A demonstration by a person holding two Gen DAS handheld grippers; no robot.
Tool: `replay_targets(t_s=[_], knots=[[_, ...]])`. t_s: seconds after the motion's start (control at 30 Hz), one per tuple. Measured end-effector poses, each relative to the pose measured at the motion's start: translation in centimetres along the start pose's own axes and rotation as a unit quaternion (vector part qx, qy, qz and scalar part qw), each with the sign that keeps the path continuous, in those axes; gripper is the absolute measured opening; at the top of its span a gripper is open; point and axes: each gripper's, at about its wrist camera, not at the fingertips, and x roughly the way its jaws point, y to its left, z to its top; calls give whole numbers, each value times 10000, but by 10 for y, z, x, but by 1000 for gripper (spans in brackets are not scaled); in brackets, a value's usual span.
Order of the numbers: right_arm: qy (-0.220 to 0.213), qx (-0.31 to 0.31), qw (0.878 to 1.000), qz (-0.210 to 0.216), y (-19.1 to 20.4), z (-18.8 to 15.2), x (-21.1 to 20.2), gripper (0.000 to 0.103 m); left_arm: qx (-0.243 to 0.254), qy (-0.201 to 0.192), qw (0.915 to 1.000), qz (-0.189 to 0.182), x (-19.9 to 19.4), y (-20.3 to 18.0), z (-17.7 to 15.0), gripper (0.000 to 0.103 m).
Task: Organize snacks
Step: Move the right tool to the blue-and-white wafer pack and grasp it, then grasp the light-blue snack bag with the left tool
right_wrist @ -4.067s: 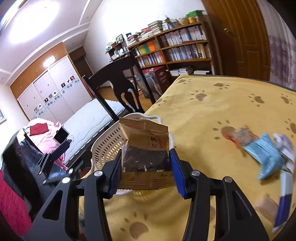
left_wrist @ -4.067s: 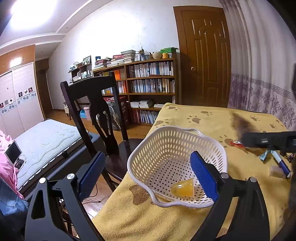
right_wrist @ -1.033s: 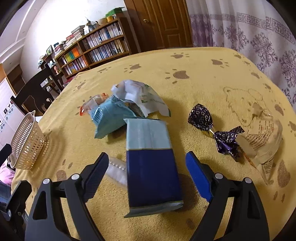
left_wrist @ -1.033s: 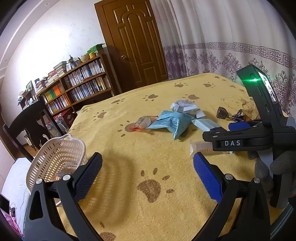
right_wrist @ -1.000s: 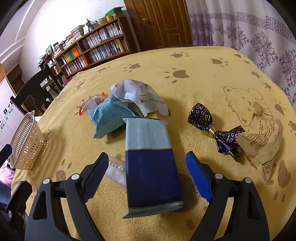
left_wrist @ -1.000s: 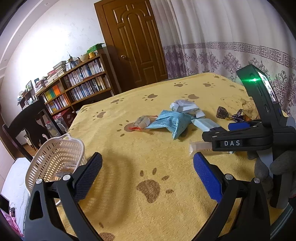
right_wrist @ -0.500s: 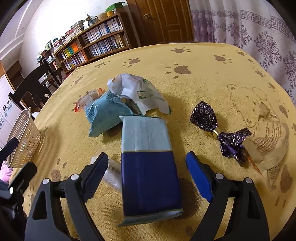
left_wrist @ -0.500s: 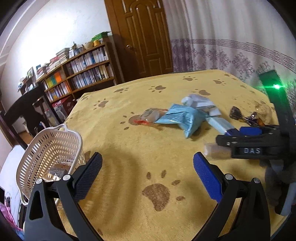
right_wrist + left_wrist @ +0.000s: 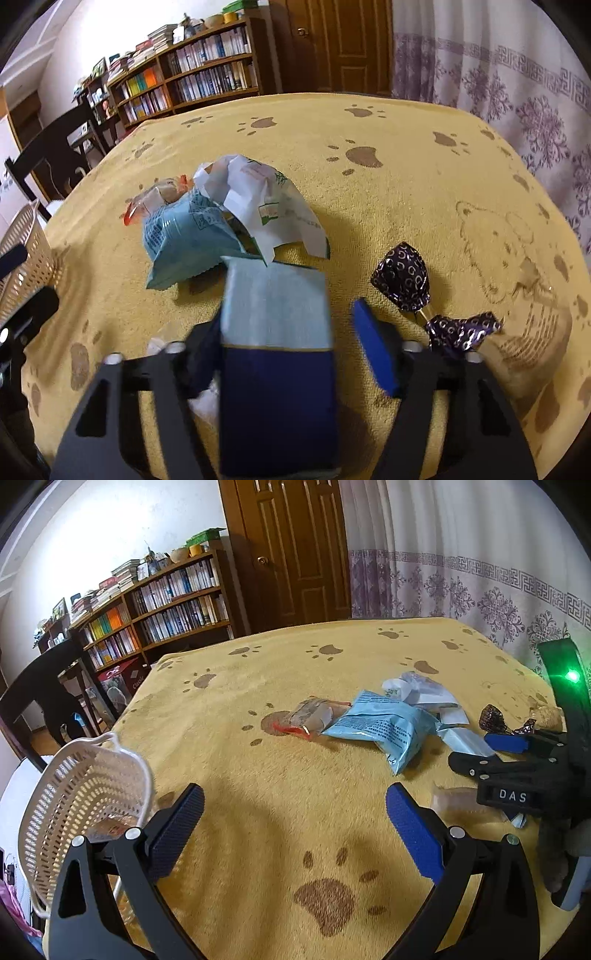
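The right gripper (image 9: 288, 354), jaws half-open, straddles the blue packet (image 9: 277, 332); its left finger, seemingly snagged, may crumple it.

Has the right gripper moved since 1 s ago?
Yes. The right gripper has advanced toward the bookshelf, its fingers now straddling the navy-and-blue packet.

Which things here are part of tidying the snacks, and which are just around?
Part of the job: basket, blue and navy packet, light blue bag, white wrapper, purple candy, right gripper.

Just around: bookshelf, chair, door, curtain.
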Motion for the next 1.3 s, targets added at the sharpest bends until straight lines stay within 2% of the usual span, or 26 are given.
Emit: replay_targets(t_s=[0.03,0.1,0.6,0.9,1.1,1.3], knots=[[-4,-34,10000,-48,-1,-1,-1,51,14,11,10000,-21,2,-1,0,100],[-5,1,10000,26,-5,-2,-3,49,57,48,9999,-80,10,-4,4,100],[-45,275,9988,412,-37,-21,-21,49,313,126,9968,-720,62,-42,37,100],[-64,323,9980,545,-40,-22,-20,49,356,242,9933,-1070,94,-54,53,100],[-66,328,9979,560,-40,-22,-20,50,554,265,9903,-1247,109,-65,58,100],[-77,329,9977,594,-39,-21,-19,51,492,413,9886,-1361,119,-68,60,100]])
